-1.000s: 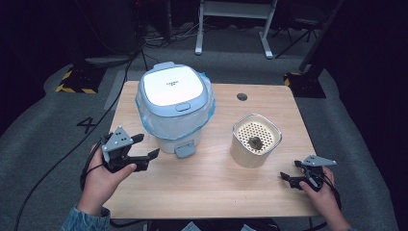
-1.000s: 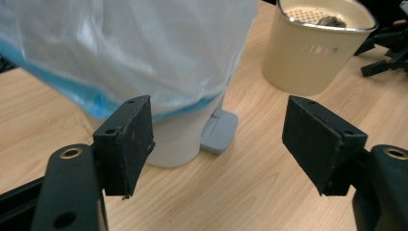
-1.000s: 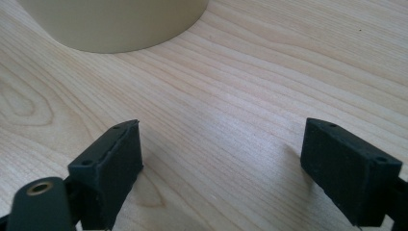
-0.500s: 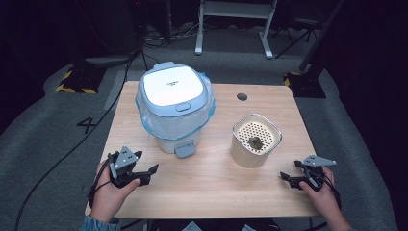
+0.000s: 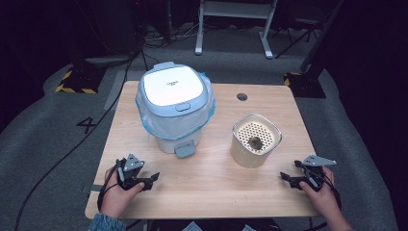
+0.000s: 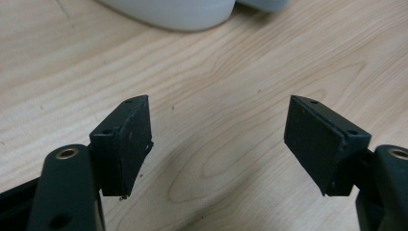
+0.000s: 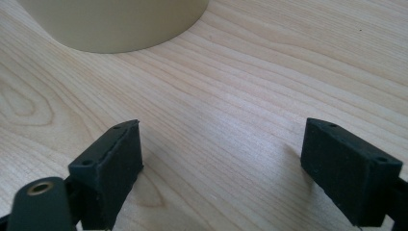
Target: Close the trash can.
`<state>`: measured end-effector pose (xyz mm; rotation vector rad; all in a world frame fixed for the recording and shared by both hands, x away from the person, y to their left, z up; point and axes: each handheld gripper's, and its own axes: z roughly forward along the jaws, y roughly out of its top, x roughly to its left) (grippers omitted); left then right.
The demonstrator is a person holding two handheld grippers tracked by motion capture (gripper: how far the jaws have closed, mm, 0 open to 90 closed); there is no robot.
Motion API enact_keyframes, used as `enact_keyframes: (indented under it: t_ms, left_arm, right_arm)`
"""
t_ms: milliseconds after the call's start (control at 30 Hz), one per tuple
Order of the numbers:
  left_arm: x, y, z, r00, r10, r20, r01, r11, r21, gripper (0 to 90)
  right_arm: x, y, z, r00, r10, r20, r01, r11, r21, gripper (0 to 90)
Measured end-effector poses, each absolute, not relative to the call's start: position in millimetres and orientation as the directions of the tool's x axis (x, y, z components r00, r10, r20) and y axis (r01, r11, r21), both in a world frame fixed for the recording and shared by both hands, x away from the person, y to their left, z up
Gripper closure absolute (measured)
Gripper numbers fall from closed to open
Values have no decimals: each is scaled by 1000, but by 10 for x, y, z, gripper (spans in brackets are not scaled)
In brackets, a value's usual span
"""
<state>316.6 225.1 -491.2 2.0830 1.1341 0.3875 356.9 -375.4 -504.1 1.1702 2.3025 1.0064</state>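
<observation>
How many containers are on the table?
2. The lidded bin with a blue liner stands at the table's left-centre; the beige canister with a perforated top stands to its right. Nothing seems hidden.

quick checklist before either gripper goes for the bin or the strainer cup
1. Left gripper open with nothing between its jaws: ok.
2. Right gripper open with nothing between its jaws: ok.
3. Bin lid shut, its bag folded over the rim: ok.
4. Strainer cup upright on the table, apart from the bin: ok.
5. Dark lump lying on the cup's perforated insert: ok; what it is: cannot tell.
6. Bare wood between each gripper and its nearest container: ok.
</observation>
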Motion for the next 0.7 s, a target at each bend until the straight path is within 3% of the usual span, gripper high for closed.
enact_keyframes:
  t_ms: [167, 267, 700]
  left_arm:
    - [3217, 2251, -5010, 522, 852, -46, 635, -352, 687, 209]
    - [3245, 2248, -5046, 553, 833, -15, 606, -390, 693, 165]
    - [3276, 2242, -5049, 557, 830, -12, 607, -398, 688, 128]
  right_arm:
    - [3569, -3754, -5041, -588, 809, -4, 546, 401, 735, 146]
    - [3569, -3753, -5041, -588, 809, -4, 546, 401, 735, 147]
    - [3568, -3753, -5041, -588, 809, -5, 546, 401, 735, 146]
